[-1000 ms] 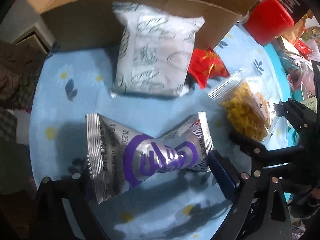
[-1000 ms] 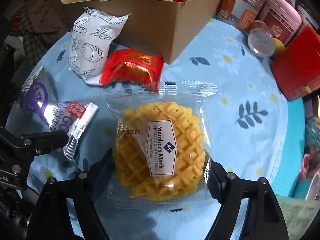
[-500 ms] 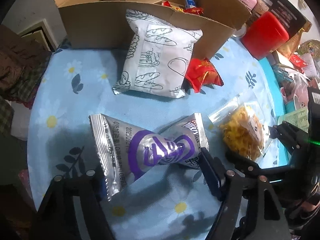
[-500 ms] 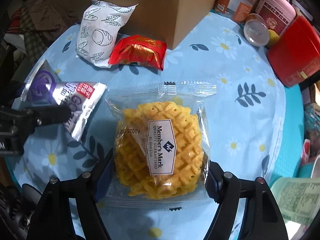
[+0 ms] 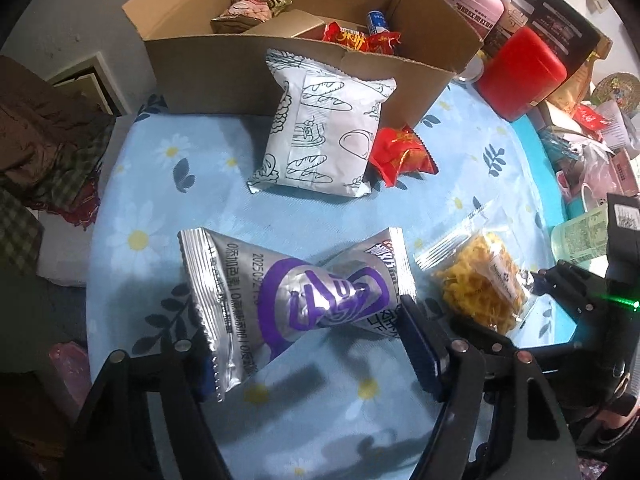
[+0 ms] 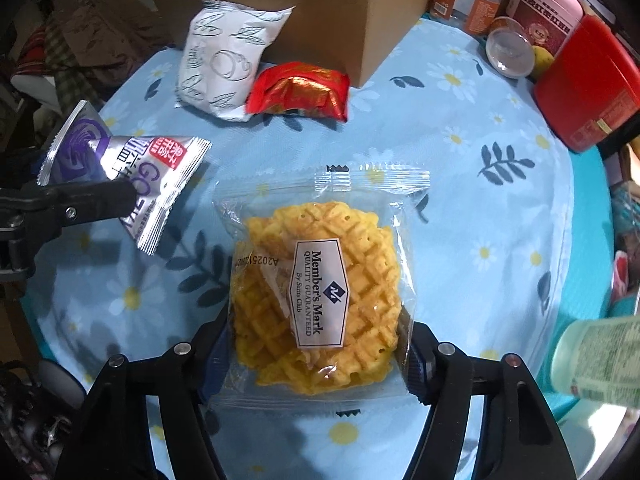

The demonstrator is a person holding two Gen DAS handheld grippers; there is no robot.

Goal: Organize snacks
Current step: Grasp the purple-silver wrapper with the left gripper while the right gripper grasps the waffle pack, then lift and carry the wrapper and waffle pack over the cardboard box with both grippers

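Note:
My left gripper [image 5: 308, 340] is shut on a silver and purple snack packet [image 5: 296, 292], held above the blue flowered tablecloth [image 5: 168, 200]; it also shows in the right wrist view [image 6: 120, 176]. My right gripper [image 6: 316, 356] is shut on a clear bag of yellow waffle pastry [image 6: 320, 296], also seen in the left wrist view [image 5: 480, 284]. A white bread-print packet [image 5: 320, 140] and a red packet [image 5: 400, 156] lie by the open cardboard box [image 5: 224, 76], which holds several snacks.
A red canister [image 6: 588, 84], a pink-lidded jar [image 6: 540, 4], a clear plastic lid [image 6: 510, 52] and orange-labelled jars stand at the back right. A green-labelled bottle [image 6: 596, 360] is at the right edge. Clutter lines the table's right side [image 5: 592, 140].
Both grippers have risen with their packets; the table and box look farther away and the inside of the box has come into view. The left gripper's packet has lifted off the cloth.

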